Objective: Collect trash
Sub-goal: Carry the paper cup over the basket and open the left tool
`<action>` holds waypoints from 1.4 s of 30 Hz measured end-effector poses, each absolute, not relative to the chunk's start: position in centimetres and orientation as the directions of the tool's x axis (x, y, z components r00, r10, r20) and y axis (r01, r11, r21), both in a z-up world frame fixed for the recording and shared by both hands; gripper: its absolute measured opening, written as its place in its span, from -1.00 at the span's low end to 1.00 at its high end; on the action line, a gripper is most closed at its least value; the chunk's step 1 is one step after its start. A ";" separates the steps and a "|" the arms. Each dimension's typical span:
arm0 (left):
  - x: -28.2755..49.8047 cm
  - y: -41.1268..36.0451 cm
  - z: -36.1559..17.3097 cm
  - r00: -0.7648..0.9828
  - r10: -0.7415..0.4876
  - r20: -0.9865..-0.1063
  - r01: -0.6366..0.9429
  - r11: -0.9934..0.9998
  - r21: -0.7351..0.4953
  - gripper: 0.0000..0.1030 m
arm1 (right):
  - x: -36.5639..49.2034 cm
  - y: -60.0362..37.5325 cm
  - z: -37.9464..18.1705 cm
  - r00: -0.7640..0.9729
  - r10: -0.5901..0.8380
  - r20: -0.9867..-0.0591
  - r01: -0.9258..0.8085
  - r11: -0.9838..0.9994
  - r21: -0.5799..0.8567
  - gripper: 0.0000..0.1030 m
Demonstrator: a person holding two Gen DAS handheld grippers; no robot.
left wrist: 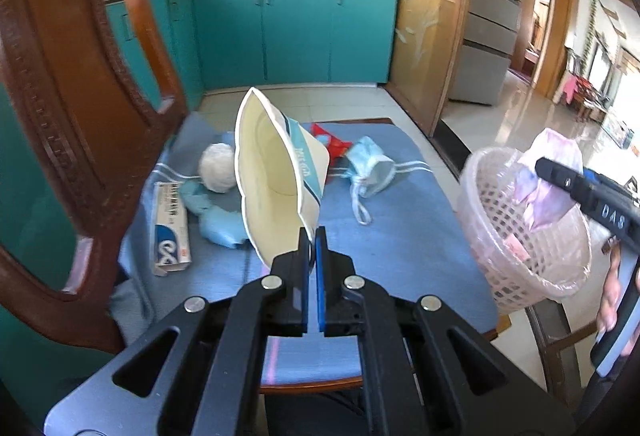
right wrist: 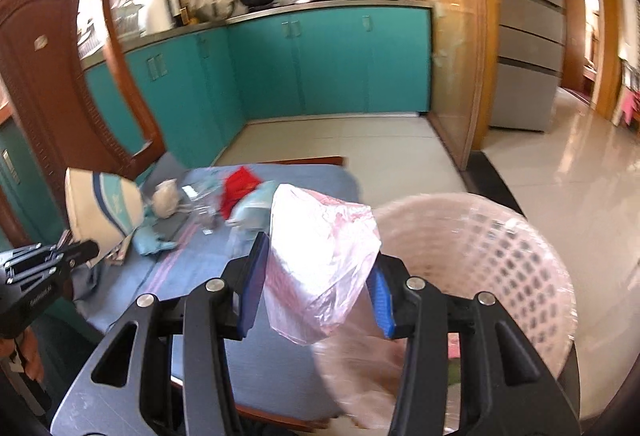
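Holding one paper cup (left wrist: 276, 172) by its rim, my left gripper (left wrist: 312, 236) has its jaws clamped together on it, above the blue cushion (left wrist: 400, 236) of the chair (left wrist: 60, 96). I count five more scraps lying on that cushion: one white paper ball (left wrist: 218, 168), one toothpaste box (left wrist: 170, 224), one blue glove (left wrist: 216, 216), one red wrapper (left wrist: 332, 140), one face mask (left wrist: 370, 168). My right gripper (right wrist: 316, 276) has its jaws apart around the pink bag (right wrist: 320, 256) lining one basket (right wrist: 480, 256) at the cushion's right. Only the left view shows the box's print; the right view blurs the basket.
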State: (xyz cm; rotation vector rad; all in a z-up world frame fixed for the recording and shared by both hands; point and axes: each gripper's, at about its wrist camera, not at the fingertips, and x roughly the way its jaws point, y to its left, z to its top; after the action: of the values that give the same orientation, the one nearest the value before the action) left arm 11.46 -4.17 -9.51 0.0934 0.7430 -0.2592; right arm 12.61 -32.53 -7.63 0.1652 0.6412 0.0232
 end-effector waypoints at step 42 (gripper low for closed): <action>11.1 -15.5 -13.3 0.627 -0.326 -0.708 0.498 0.866 0.043 0.13 | 10.0 -42.6 -12.2 0.742 -0.043 -0.669 0.263 0.936 0.232 0.16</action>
State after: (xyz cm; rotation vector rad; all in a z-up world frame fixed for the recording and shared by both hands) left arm 11.09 -15.51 -13.34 0.2445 0.7577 -0.4776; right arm 9.98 -42.59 -12.16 0.3244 0.7181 -0.1708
